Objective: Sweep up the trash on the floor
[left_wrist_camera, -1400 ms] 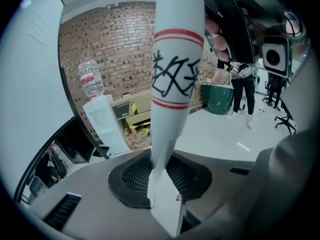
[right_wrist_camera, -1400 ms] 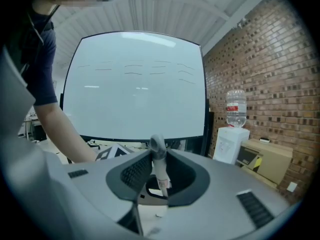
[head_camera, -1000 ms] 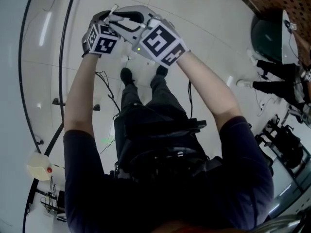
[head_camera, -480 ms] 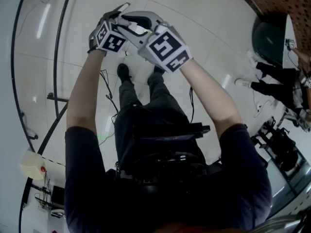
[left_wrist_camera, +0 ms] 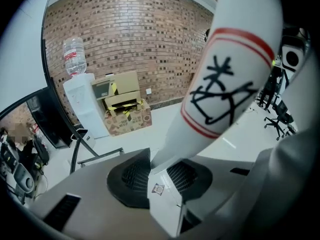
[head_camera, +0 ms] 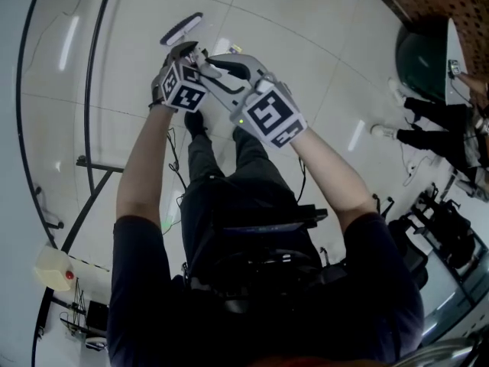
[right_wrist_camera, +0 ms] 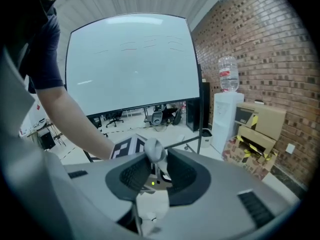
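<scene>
In the head view both grippers are held close together in front of me, above my shoes and the white tiled floor. My left gripper [head_camera: 186, 56] [left_wrist_camera: 160, 171] has a thick white handle [left_wrist_camera: 220, 84] with red rings and a black mark between its pads, and its jaws are opening slightly. The handle's flat white end [head_camera: 182, 29] sticks out beyond the grippers. My right gripper [head_camera: 221, 66] [right_wrist_camera: 154, 171] is shut on a thin white rod [right_wrist_camera: 154, 151] with a rounded tip. No trash shows in any view.
A black stand with legs [head_camera: 92, 90] runs along the floor at left. Chairs and dark equipment [head_camera: 443, 220] crowd the right side. A water dispenser [left_wrist_camera: 82, 104] and cardboard boxes [left_wrist_camera: 125, 109] stand against the brick wall. A whiteboard [right_wrist_camera: 130, 69] is nearby.
Both grippers have come lower in the head view and drifted right, still close together. The handle's flat white end now shows clearly beyond them.
</scene>
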`<move>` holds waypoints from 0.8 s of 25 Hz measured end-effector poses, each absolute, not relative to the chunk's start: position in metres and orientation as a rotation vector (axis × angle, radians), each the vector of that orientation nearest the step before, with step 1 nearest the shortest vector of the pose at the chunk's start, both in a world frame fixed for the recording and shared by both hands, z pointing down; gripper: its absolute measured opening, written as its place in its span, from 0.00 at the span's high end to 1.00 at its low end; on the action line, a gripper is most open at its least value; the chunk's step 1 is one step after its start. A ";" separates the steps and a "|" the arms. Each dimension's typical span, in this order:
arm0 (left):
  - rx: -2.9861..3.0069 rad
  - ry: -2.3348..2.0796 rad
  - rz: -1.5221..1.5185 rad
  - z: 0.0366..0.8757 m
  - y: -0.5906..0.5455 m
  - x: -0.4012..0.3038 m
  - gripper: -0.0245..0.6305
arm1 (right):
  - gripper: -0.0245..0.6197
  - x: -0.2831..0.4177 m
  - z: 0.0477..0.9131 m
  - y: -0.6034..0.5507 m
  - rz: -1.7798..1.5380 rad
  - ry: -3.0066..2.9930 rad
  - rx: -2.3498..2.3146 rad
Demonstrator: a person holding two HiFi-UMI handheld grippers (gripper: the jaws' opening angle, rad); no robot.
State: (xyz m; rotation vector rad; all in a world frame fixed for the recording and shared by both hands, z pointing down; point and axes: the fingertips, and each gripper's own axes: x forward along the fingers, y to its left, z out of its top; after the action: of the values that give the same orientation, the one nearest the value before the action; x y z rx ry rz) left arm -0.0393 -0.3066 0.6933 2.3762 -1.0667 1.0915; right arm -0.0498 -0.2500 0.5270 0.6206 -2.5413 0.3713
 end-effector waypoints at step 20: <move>2.314 -1.092 1.086 0.686 -0.231 0.050 0.81 | 0.78 0.046 0.517 -0.178 0.395 -2.614 0.557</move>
State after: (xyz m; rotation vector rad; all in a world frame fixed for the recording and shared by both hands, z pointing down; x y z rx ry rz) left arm 0.0500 -0.2306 0.6856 2.3142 -1.0921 1.0859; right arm 0.0461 -0.1776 0.5170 0.5571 -2.6142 0.3952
